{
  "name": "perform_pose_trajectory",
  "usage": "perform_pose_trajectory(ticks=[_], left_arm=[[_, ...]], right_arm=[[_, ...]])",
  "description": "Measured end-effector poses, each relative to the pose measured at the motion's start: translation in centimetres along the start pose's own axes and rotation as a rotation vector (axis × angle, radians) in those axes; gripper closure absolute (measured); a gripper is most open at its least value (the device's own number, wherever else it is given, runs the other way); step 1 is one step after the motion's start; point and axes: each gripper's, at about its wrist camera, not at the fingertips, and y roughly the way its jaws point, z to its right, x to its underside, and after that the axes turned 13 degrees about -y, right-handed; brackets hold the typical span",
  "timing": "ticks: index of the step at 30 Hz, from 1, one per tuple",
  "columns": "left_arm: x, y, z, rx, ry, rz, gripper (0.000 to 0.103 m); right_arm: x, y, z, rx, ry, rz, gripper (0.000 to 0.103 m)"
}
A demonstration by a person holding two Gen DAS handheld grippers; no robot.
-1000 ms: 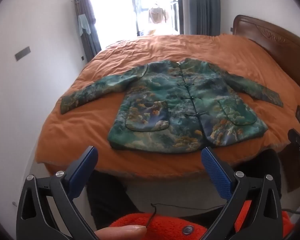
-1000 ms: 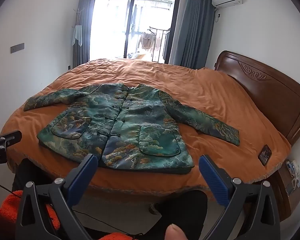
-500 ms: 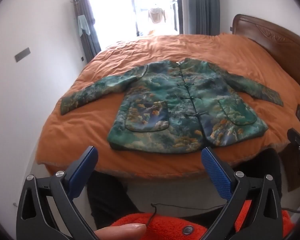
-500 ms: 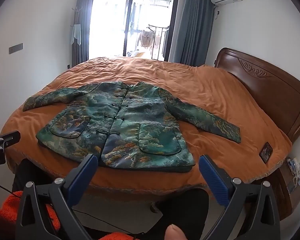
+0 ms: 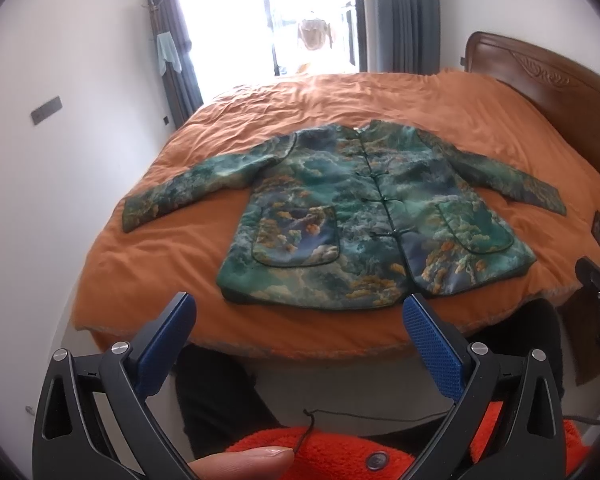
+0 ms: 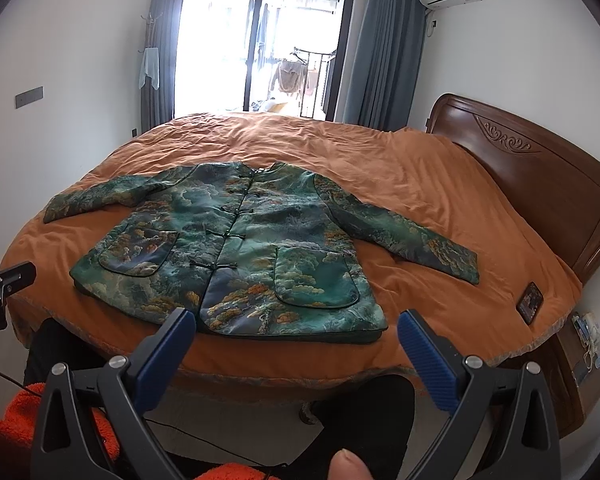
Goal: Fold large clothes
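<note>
A green patterned jacket with knot buttons and two front pockets lies flat, front up, on the orange bed, sleeves spread out to both sides. It also shows in the right wrist view. My left gripper is open and empty, held off the bed before the jacket's hem. My right gripper is open and empty, also short of the hem, on the jacket's right half.
A wooden headboard stands at the right. A small dark phone-like object lies at the bed's right corner. A bedside cabinet with cables stands below it. The window and curtains are behind the bed.
Both grippers have stayed open. The views have shifted only slightly, with the jacket sitting a little lower in the right wrist view.
</note>
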Motion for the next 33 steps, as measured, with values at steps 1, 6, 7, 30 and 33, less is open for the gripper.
perform_pose_trajectory(ticks=[1, 6, 7, 30, 33], left_arm=[[-0.09, 0.03, -0.06, -0.001, 0.002, -0.001, 0.0], [-0.37, -0.06, -0.05, -0.001, 0.006, -0.001, 0.0], [-0.42, -0.14, -0.07, 0.0, 0.006, -0.001, 0.0], [-0.82, -0.74, 0.37, -0.005, 0.011, 0.011, 0.0], [-0.67, -0.63, -0.07, -0.002, 0.01, 0.015, 0.0]], right_arm=[[0.02, -0.06, 0.03, 0.002, 0.001, 0.002, 0.0], [0.2, 0.03, 0.35, 0.013, 0.01, -0.01, 0.0], [0.24, 0.08, 0.36, 0.016, 0.011, -0.014, 0.0], [0.18, 0.18, 0.21, 0.019, 0.012, -0.029, 0.0], [0.15, 0.16, 0.2, 0.02, 0.011, -0.031, 0.0]])
